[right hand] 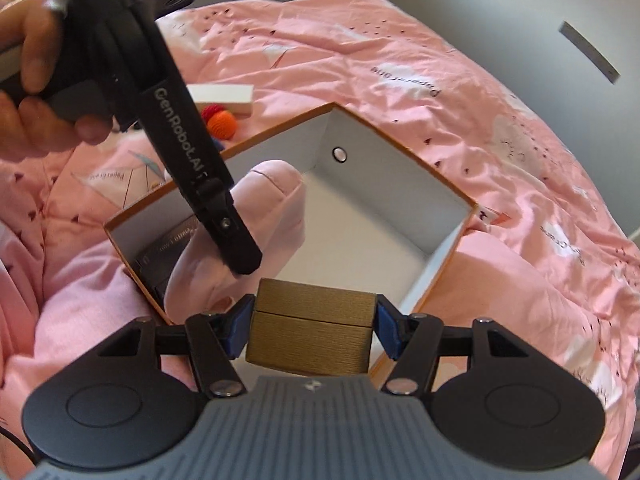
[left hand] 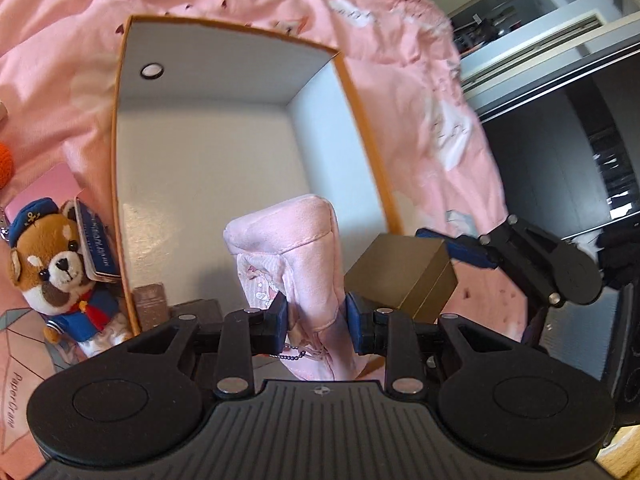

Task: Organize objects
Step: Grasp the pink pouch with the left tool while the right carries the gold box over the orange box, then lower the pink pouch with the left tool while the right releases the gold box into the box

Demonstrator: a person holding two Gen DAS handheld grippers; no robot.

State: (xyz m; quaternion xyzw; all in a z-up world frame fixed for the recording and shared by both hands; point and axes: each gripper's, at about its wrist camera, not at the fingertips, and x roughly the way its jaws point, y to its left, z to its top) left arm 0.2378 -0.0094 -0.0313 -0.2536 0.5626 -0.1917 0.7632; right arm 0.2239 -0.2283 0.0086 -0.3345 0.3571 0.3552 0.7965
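Two grips: L jaws pinch pink plush (left hand: 296, 248) over box (left hand: 120, 128); R pinch gold case (right hand: 312, 332).

A bed fills most of both views, covered by a rumpled pink quilt (right hand: 460, 128) printed with small dark triangles, white cloud shapes and lettering that reads "PaperCrane". Daylight falls brightly across the fabric and picks out its creases. In the right wrist view a plain grey wall (right hand: 500, 8) rises beyond the far edge of the bed, with a short pale strip (right hand: 590, 52) fixed on it at the right. In the left wrist view the room to the right of the bed is dim: dark furniture (left hand: 560, 160) stands there, with pale horizontal shelves (left hand: 540, 48) above it holding things too blurred to tell.
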